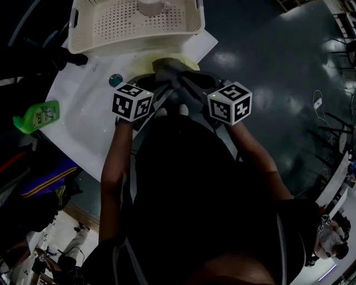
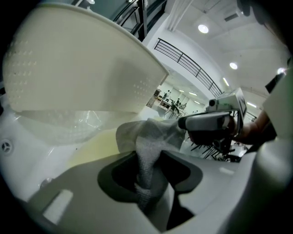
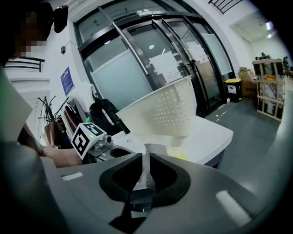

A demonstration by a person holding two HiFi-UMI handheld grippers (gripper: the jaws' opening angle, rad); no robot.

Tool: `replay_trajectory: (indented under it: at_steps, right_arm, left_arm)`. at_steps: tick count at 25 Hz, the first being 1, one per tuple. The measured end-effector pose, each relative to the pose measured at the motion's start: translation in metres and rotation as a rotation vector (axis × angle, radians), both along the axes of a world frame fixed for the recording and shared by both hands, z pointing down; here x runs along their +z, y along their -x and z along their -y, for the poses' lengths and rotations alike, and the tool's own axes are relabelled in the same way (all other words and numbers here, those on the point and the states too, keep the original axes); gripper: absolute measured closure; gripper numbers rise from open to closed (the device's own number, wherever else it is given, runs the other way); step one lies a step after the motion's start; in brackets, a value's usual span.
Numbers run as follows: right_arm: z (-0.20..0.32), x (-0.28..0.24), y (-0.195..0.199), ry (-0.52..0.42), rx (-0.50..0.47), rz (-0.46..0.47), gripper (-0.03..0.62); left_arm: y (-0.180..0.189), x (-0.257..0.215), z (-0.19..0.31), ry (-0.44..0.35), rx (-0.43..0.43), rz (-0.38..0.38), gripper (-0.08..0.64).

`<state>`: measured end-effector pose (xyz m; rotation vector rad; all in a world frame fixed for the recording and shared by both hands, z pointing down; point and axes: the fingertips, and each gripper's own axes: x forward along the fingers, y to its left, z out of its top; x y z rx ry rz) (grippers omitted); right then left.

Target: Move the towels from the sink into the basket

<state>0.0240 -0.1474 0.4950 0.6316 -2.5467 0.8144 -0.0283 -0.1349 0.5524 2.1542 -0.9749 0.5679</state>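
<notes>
A grey towel (image 1: 172,72) is bunched over the sink (image 1: 89,111), just in front of the cream perforated basket (image 1: 136,25). A yellow towel (image 1: 192,65) shows under it. My left gripper (image 2: 149,171) is shut on a thick fold of the grey towel (image 2: 151,137). My right gripper (image 3: 145,176) pinches a thin edge of the same towel (image 3: 149,157). In the head view both grippers sit side by side, the left (image 1: 161,84) and the right (image 1: 189,84), pointing at the basket. The basket (image 2: 68,77) looms close above the left gripper.
A green bottle (image 1: 36,116) lies at the sink's left edge, and a teal drain plug (image 1: 115,80) sits in the basin. Something pale rests inside the basket (image 1: 151,8). Dark bags crowd the left side (image 1: 44,178). Shiny floor lies to the right.
</notes>
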Motion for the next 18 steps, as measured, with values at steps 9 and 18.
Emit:
replay_trajectory:
  at_steps: [9,18]
  right_arm:
    - [0.000,-0.002,-0.001,-0.003,-0.004,0.004,0.540]
    - [0.000,-0.006,-0.001,-0.017,0.000,0.005,0.541]
  left_arm:
    - [0.008,-0.017,0.000,-0.053,-0.051,-0.047,0.486]
    - [0.013,-0.036,-0.002,-0.109,-0.084,-0.105,0.499]
